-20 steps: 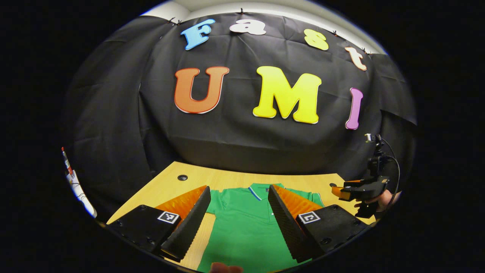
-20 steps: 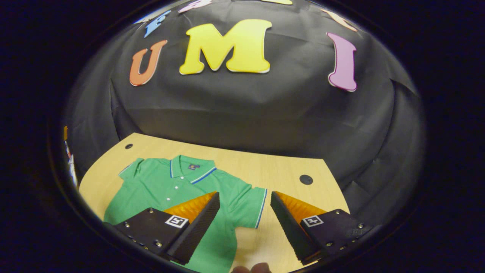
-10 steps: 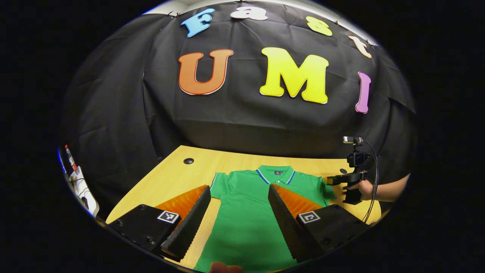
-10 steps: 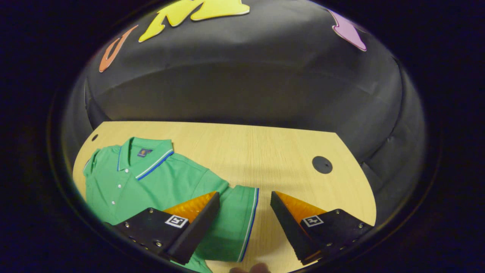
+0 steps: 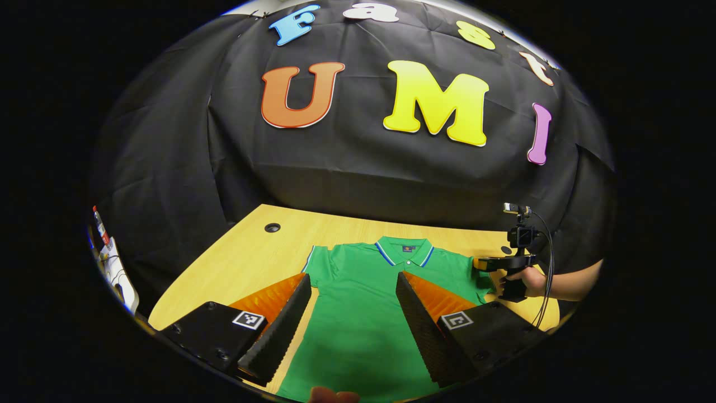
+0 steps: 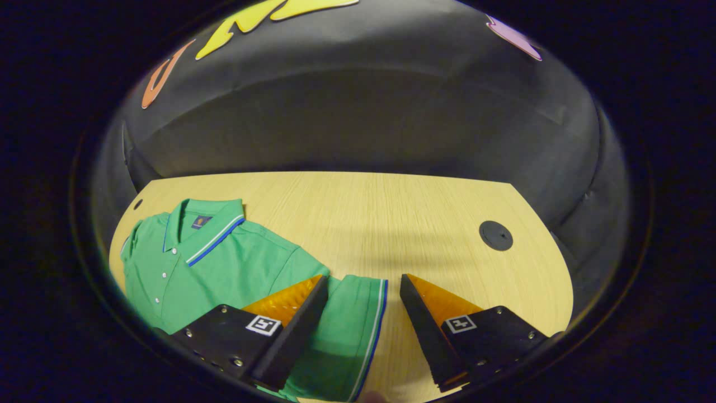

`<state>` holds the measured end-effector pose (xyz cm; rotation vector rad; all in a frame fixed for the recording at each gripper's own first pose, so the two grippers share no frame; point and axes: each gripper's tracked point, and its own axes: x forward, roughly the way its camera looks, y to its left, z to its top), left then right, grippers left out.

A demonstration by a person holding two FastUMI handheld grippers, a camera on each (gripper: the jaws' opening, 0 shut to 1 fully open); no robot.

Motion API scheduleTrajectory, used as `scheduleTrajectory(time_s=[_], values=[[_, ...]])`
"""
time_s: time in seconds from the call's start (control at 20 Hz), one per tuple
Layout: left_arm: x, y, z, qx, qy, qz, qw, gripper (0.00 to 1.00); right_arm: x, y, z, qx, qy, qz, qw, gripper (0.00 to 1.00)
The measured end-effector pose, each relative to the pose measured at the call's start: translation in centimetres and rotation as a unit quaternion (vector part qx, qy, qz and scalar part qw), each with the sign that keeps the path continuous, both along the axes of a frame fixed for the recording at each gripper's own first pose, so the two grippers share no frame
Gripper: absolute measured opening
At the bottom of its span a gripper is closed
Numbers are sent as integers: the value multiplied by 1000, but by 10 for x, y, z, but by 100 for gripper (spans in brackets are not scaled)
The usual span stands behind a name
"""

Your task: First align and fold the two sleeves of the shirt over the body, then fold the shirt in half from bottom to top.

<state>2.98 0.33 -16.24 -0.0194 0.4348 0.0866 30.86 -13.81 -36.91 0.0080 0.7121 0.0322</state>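
Right hand-held gripper [image 6: 363, 330] nearer sleeve [image 6: 349, 330]

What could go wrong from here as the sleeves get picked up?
The right gripper is open over the sleeve cuff, one finger above bare table; closing here might catch only the striped edge and slip. The left gripper is open over the shirt body, not a sleeve, so the folds may come out uneven.

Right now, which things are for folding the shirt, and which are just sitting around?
For the job:
green shirt, lying flat and unfolded
its striped sleeve, between the open right gripper fingers
left gripper, open over the shirt body

Just sitting around:
wooden table
round black cap in the tabletop
small hole in the tabletop
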Motion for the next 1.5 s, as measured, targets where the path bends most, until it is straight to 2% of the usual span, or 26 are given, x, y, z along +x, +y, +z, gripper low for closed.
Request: scheduleTrajectory(time_s=[0.05, 0.15, 0.2, 0.25, 0.3, 0.35, 0.4, 0.45, 0.6, 0.95, 1.15, 1.25, 1.5], values=[[1, -1, -1, -3, 2, -2, 1000, 98, 2, 0, 1, -5, -3, 4, 1000, 83], [6, -2, -4, -5, 2, -4, 1000, 98, -2, -2, 0, -5, -4, 6, 1000, 46], [8, -1, -4, -4, 1, -3, 1000, 98, -1, -5, 0, -8, -8, 4, 1000, 52], [8, 0, -4, -4, 1, -2, 1000, 98, -2, -5, 2, -9, -8, 4, 1000, 31], [7, 2, -4, -3, 2, -2, 1000, 98, -1, -7, 2, -22, -12, 4, 1000, 31], [5, 4, -3, -2, 2, -1, 1000, 98, -2, -5, 1, -31, -7, 6, 999, 13], [5, 5, -3, -1, 1, -1, 1000, 98, 1, -5, 3, -38, -14, 9, 999, 13], [5, 6, -2, 1, 0, -1, 1000, 98, -4, -3, 4, -39, -7, 12, 999, 4], [3, 12, 0, 5, -4, 1, 1000, 98, -6, 1, 15, -38, -11, 14, 999, 3], [1, 20, 7, -3, -21, 3, 1000, 98, -16, 23, 70, -39, -45, 11, 998, 4], [-5, 31, 17, -12, -43, 8, 999, 98, -26, 40, 91, -59, -34, 7, 998, 3], [-9, 41, 21, -22, -55, 17, 998, 98, -32, 53, 101, -56, -18, 1, 998, 3], [-19, 81, 23, -32, -80, 48, 995, 98, -33, 88, 126, -70, -23, 6, 997, 3]])
